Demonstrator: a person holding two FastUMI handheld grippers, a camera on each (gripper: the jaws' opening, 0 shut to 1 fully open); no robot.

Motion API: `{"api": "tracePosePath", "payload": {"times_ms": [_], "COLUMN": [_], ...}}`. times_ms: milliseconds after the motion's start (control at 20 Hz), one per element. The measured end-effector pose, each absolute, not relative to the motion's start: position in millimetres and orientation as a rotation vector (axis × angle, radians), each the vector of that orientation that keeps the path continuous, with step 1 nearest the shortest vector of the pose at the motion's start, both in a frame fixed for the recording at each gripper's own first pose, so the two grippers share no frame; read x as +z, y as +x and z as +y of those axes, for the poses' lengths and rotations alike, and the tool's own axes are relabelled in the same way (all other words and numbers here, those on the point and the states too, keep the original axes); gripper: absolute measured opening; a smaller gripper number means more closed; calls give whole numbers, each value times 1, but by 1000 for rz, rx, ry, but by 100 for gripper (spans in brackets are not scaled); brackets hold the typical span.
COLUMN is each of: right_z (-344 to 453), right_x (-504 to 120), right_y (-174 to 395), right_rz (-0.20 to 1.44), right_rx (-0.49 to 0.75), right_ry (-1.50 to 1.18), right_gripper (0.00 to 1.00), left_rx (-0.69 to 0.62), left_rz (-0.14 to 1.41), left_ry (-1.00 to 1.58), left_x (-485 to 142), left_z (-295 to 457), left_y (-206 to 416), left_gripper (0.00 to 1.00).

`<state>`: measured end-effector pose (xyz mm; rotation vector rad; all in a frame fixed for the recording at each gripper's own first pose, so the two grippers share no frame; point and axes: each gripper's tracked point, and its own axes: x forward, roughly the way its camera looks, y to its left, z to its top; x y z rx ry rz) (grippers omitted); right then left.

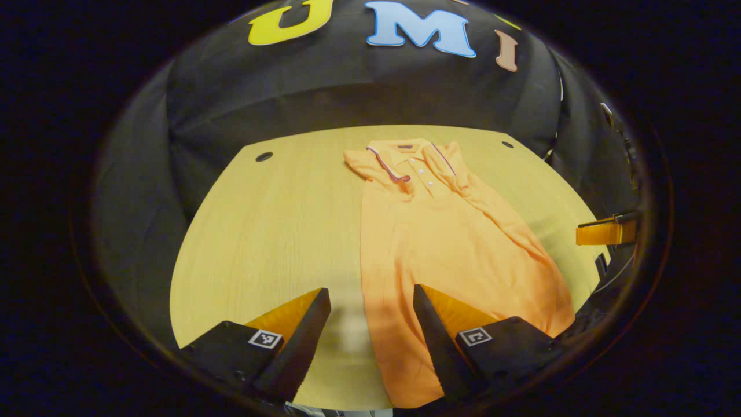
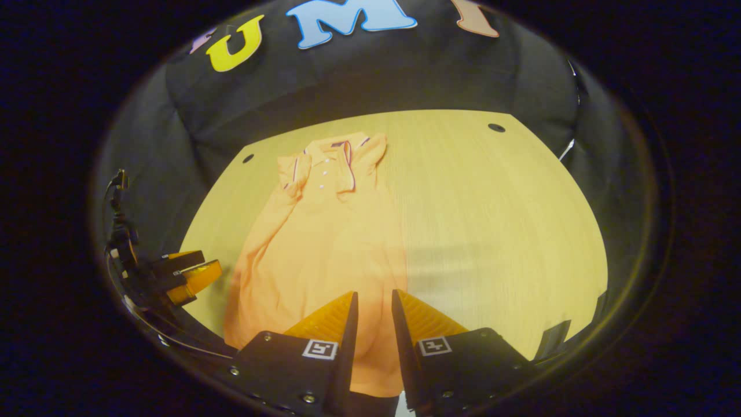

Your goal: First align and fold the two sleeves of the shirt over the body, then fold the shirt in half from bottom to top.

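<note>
Sleeves look folded in already: the orange shirt [image 1: 451, 255] lies as a narrow strip on the wooden table [image 1: 260, 231], collar at twelve o'clock. Left gripper [image 1: 370, 324] hovers released over the hem's edge; right gripper [image 2: 375, 324], fingers narrowly parted, grasps nothing. Next, I'd judge: pinch both hem corners, carry them toward the collar.

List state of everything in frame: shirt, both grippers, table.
shirt: flat on the table, collar at the far end, sleeves folded in over the body, bottom-to-top fold not yet done.
left gripper: open, jaws wide apart above the shirt's near left edge, holding nothing.
right gripper: open by a narrow gap, above the shirt's hem end; whether cloth sits between the fingers is unclear.
table: wooden, carrying the shirt.
</note>
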<state>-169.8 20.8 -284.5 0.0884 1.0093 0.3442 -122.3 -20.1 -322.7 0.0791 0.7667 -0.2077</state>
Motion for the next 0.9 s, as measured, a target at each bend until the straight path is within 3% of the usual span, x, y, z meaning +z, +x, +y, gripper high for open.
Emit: {"api": "tracePosePath", "payload": {"times_ms": [100,150,250,300,400,700,800,900], "right_z": [24,26,23,24,24,18,18,16], "right_x": [-299,-306,-320,-325,-331,-351,-356,-364], "right_y": [-191,-203,-219,-227,-245,-264,-271,-277], "right_rz": [1068,1100,1160,1192,1237,1303,1323,1348], "right_rx": [374,390,390,401,408,410,412,402], "right_ry": [66,66,38,38,27,-95,-119,-142], "right_gripper": [29,47,62,64,86,88,97,97], "left_rx": [-223,-231,-248,-253,-260,-253,-243,-243], "left_rz": [814,834,875,894,928,1018,1041,1040], "left_ry": [77,83,106,120,142,183,201,216], "left_x": [-333,-338,-348,-353,-363,-390,-398,-397], "left_z": [-21,-22,-21,-21,-20,-16,-13,-15], "left_y": [-145,-154,-173,-181,-195,-226,-231,-229], "left_gripper": [96,97,97,97,97,96,95,95]}}
